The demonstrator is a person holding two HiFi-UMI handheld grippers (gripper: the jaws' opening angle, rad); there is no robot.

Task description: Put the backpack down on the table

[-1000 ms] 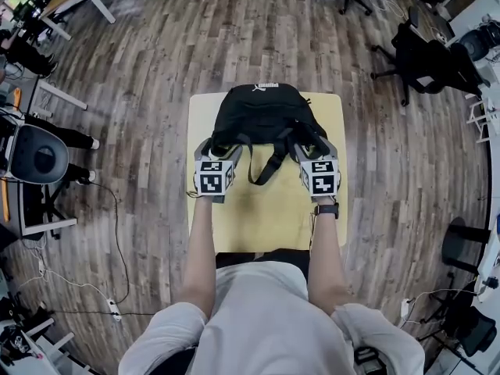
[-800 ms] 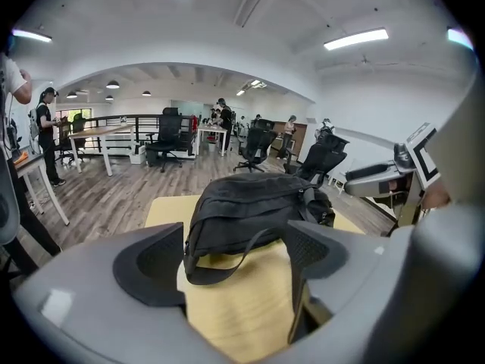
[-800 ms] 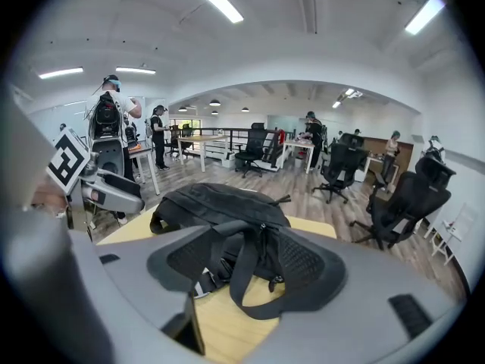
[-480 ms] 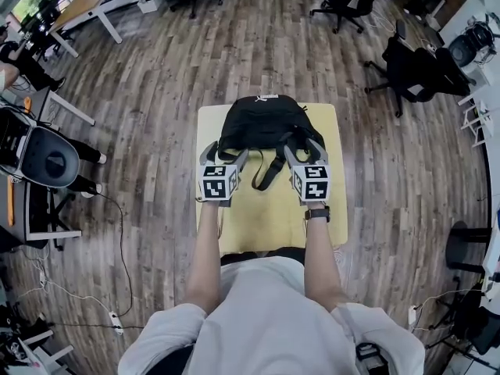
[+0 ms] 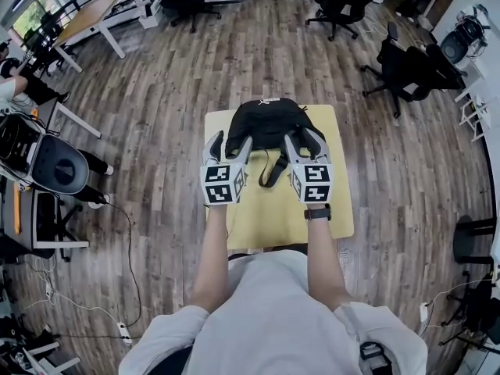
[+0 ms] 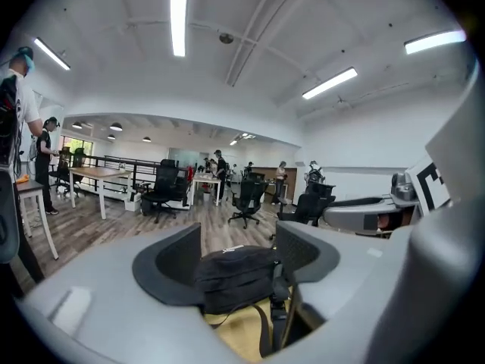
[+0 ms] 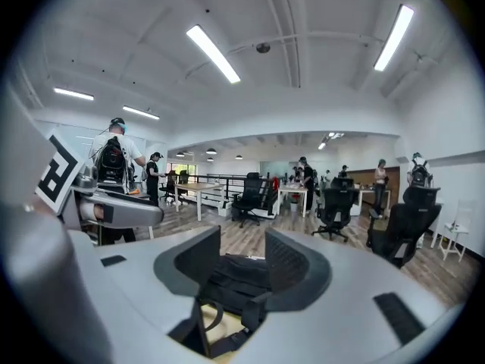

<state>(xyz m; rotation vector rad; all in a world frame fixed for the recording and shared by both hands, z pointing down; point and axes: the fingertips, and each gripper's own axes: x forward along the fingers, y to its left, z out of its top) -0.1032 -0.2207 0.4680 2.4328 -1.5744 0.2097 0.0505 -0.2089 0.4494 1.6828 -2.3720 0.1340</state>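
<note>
Backpack (image 5: pixel 268 123) is laid on the table (image 5: pixel 273 217) at its far edge. Left tongs (image 5: pixel 230 141) and right tongs (image 5: pixel 304 137) are held open above the table, with nothing gripped. Both have just been closed a little.

The bare left forearm (image 5: pixel 212 244) and bare right forearm (image 5: pixel 321 248) reach straight ahead from the white-shirted torso (image 5: pixel 266 319), side by side. The grey left hand-held gripper (image 5: pixel 228 148) and grey right hand-held gripper (image 5: pixel 305 145) point away from the torso, tipped slightly down. Each one's jaws stand apart, having just been closing a little, with nothing between the pads.
</note>
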